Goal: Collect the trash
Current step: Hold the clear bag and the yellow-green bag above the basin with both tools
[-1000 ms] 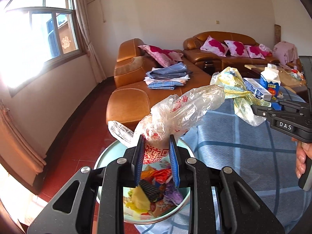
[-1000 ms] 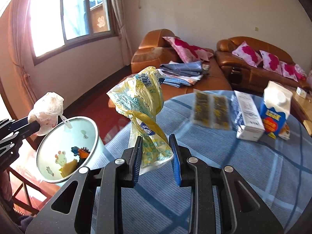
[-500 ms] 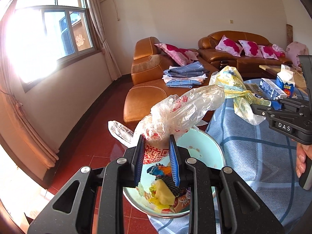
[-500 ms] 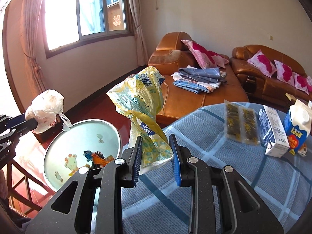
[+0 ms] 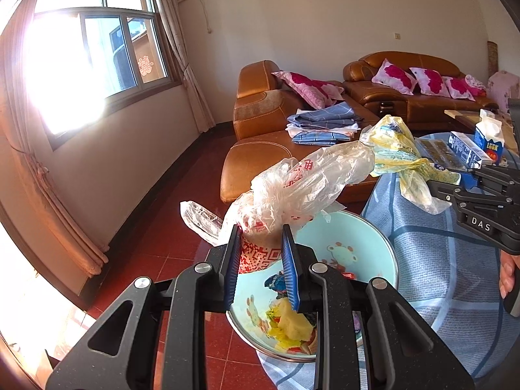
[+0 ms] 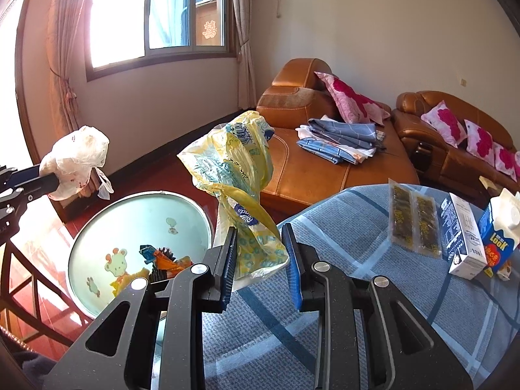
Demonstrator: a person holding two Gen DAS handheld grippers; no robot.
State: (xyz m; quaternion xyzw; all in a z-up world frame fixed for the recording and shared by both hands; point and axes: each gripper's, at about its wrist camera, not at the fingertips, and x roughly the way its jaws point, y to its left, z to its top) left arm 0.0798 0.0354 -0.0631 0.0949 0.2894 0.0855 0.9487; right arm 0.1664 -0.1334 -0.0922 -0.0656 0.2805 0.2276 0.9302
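Left gripper (image 5: pixel 260 261) fingers clamp a crumpled clear plastic bag (image 5: pixel 305 185), directly above the trash bin (image 5: pixel 373 237) — the nearer hand. Right gripper (image 6: pixel 260 260) fingers pinch a yellow wrapper (image 6: pixel 234 175) over the desk (image 6: pixel 373 308) edge; the bin lies lower left.

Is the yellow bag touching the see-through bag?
Apart. In the right wrist view the yellow bag in the right hand-held gripper and the clear bag in the left hand-held gripper have wall and floor showing between them.
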